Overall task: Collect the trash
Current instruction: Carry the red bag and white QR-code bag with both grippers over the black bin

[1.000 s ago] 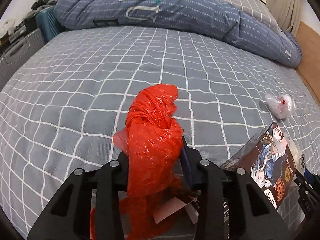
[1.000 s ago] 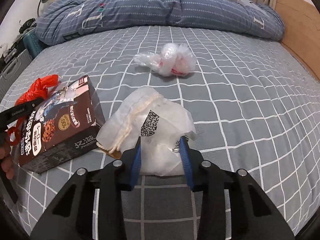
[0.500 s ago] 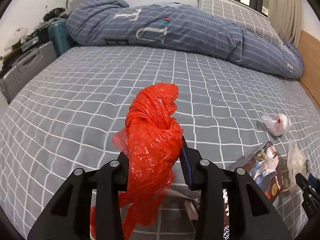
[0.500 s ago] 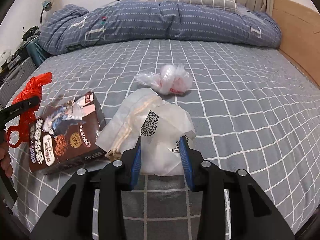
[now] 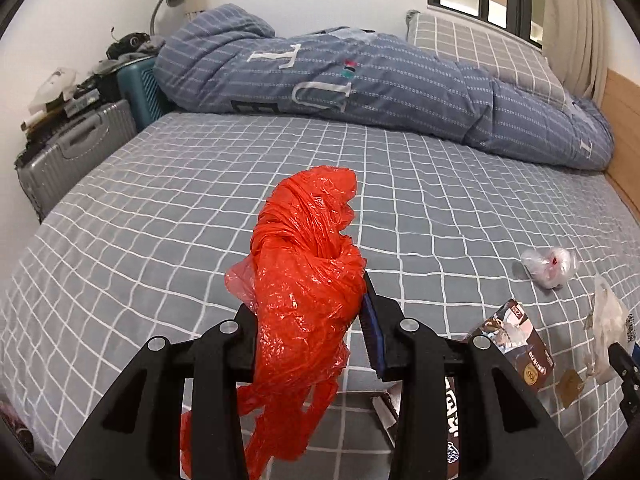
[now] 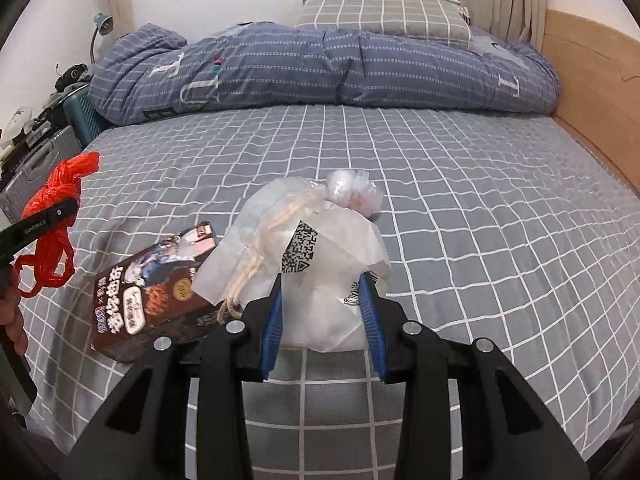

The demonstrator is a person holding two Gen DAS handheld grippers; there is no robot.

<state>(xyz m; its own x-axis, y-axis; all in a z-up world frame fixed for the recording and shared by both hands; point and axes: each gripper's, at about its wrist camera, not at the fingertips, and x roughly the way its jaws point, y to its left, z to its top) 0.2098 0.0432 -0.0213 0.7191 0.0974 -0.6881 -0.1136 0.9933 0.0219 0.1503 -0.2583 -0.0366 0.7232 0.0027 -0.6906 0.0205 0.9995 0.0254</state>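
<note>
The left gripper (image 5: 308,320) pinched a red plastic bag (image 5: 304,280); the right gripper (image 6: 320,312) pinched a white paper bag (image 6: 320,256). Both were held above the bed (image 6: 480,200). Next, they needed a bin.

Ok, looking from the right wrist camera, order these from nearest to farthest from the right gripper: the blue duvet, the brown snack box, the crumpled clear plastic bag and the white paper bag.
1. white paper bag: clamped in the right gripper.
2. brown snack box: on the bed just left of it.
3. crumpled clear plastic bag: beyond the paper bag, partly hidden by it.
4. blue duvet: bunched at the far end of the bed.
</note>
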